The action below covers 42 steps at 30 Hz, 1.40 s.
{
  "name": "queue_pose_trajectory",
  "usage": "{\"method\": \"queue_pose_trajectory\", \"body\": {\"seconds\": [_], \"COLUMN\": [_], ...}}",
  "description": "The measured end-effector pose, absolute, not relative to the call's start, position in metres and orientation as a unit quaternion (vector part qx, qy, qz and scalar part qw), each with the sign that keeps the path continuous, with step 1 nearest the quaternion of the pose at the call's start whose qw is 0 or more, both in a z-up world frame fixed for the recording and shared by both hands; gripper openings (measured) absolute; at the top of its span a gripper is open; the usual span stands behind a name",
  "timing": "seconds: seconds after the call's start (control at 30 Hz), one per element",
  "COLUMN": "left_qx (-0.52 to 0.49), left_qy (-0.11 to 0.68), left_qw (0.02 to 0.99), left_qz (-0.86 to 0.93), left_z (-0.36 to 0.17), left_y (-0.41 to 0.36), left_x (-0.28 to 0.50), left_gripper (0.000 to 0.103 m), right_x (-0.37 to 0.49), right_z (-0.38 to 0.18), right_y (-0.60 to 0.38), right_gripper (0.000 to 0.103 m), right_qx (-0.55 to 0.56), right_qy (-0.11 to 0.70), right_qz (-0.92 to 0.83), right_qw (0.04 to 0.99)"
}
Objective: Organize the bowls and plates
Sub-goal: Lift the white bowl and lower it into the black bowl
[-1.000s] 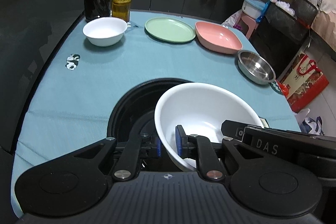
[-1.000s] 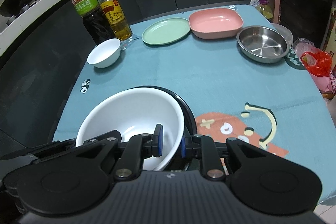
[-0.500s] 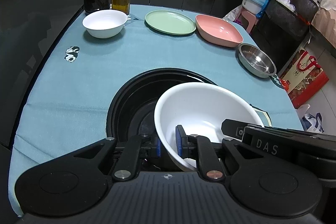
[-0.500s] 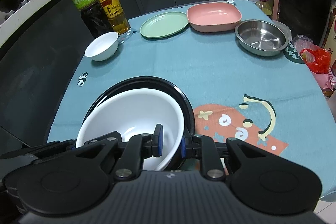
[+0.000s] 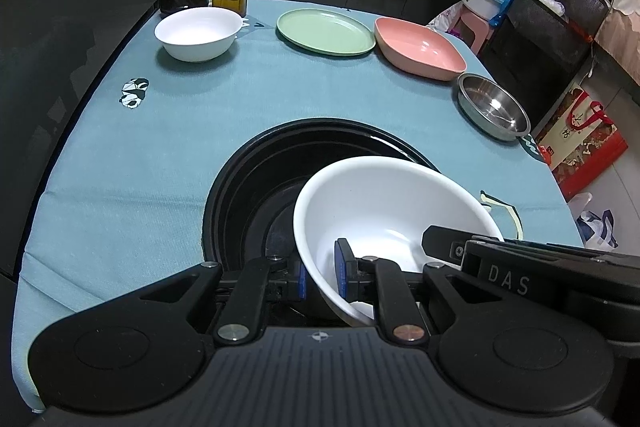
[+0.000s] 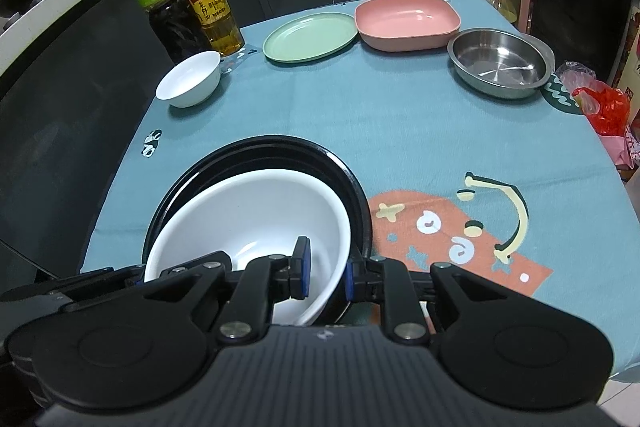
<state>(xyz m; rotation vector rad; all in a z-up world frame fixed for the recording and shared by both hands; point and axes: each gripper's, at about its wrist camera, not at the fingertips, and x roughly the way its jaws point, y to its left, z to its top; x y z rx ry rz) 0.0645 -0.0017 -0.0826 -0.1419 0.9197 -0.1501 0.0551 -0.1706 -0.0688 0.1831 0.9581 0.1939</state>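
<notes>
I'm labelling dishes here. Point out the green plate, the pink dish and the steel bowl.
green plate (image 6: 310, 37), right wrist view, flat centre.
pink dish (image 6: 406, 19), right wrist view, inner floor.
steel bowl (image 6: 498, 61), right wrist view, inner bottom.

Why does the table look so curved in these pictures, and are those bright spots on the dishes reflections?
Left wrist view: the fisheye lens bows the table edge and darkens the corners; a glint sits in the steel bowl. Right wrist view: same bulge; room light streaks the steel bowl and the pink dish, and the big white bowl looks sharp, not blurred.
</notes>
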Motion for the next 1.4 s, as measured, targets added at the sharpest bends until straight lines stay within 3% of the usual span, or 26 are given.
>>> {"method": "queue_pose_trajectory", "body": {"seconds": [1.13,1.4], "left_qx": [-0.076,-0.065], "left_qy": [0.452,0.45], "left_qw": [0.887,0.889], "left_qz": [-0.062,-0.049], "left_z": [-0.089,-0.086], "left_y": [0.007,0.009], "left_x": [0.072,0.071], "left_gripper": [0.013,0.019], "right_x": [0.061,0.061], "right_z": [-0.079,-0.078], "right_y": [-0.171,-0.172], "right_gripper": [0.02,0.02], "right_qx": [0.095,0.097], "right_qy": [0.466,0.464], "right_qz": [0.087,0.088], "right_qw": [0.876,0.876]}}
